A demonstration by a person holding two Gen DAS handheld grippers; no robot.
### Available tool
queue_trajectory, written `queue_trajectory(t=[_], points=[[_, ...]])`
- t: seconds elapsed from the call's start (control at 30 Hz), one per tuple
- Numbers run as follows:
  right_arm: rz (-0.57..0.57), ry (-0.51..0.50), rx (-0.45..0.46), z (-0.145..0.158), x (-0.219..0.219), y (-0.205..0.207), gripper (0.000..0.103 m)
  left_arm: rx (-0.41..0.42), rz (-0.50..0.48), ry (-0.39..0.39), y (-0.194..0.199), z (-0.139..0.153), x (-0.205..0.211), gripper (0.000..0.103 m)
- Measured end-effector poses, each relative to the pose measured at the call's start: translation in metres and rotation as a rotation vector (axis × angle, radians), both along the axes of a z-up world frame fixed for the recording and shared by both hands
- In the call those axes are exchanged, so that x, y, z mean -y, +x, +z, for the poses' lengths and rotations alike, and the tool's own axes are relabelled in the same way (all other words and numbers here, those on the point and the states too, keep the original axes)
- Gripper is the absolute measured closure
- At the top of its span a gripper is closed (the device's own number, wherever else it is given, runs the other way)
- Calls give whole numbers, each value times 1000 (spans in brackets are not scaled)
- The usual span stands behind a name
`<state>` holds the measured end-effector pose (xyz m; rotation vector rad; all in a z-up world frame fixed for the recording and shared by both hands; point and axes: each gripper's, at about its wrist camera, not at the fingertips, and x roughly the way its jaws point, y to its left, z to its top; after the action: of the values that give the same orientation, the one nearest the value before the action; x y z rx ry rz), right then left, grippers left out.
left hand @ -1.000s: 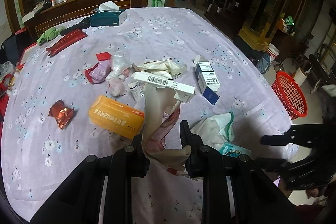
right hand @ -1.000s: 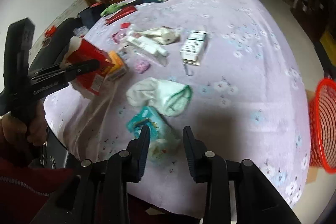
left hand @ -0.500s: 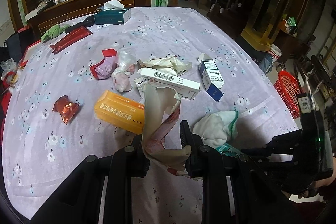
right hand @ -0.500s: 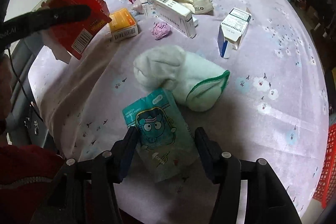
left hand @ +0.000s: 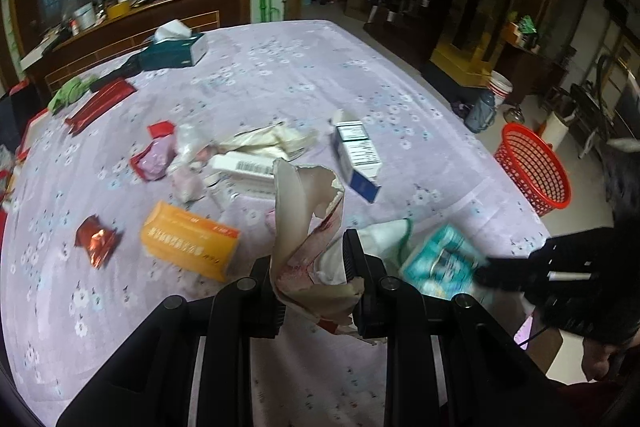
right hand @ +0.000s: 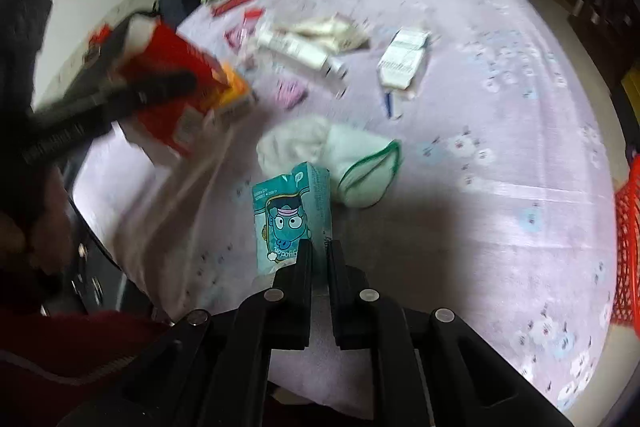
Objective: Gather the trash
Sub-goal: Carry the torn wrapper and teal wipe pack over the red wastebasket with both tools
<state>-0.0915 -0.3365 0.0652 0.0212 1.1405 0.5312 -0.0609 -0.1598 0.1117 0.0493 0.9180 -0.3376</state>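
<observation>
My left gripper (left hand: 308, 263) is shut on a torn red and cream carton (left hand: 308, 227), held above the near edge of the table; it also shows at the left of the right wrist view (right hand: 176, 95). My right gripper (right hand: 319, 255) is shut on a teal cartoon packet (right hand: 290, 211), lifted off the purple flowered tablecloth (right hand: 480, 187); the packet also shows in the left wrist view (left hand: 440, 259). A red mesh basket (left hand: 532, 167) stands on the floor right of the table, seen at the right edge of the right wrist view (right hand: 628, 247).
On the table lie a white and green cloth (right hand: 348, 159), an orange box (left hand: 188, 239), a blue and white box (left hand: 358, 157), a long white box (left hand: 246, 171), crumpled wrappers (left hand: 154, 159), a red foil wrapper (left hand: 96, 237) and a tissue box (left hand: 176, 47).
My right gripper has closed on the teal packet and lifted it off the cloth. My left gripper still holds the torn carton and has shifted a little.
</observation>
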Motion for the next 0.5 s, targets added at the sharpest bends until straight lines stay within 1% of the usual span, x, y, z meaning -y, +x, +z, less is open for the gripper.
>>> queue_trajectory(t=[0.2, 0.4, 0.5], points=[[-145, 38, 65, 29, 28, -4, 95, 25, -53, 24, 4, 5, 26, 79], [-277, 5, 115, 51, 51, -11, 95, 57, -111, 48, 4, 11, 60, 79], [-353, -15, 131, 58, 59, -13, 95, 63, -147, 47, 5, 13, 77, 79]])
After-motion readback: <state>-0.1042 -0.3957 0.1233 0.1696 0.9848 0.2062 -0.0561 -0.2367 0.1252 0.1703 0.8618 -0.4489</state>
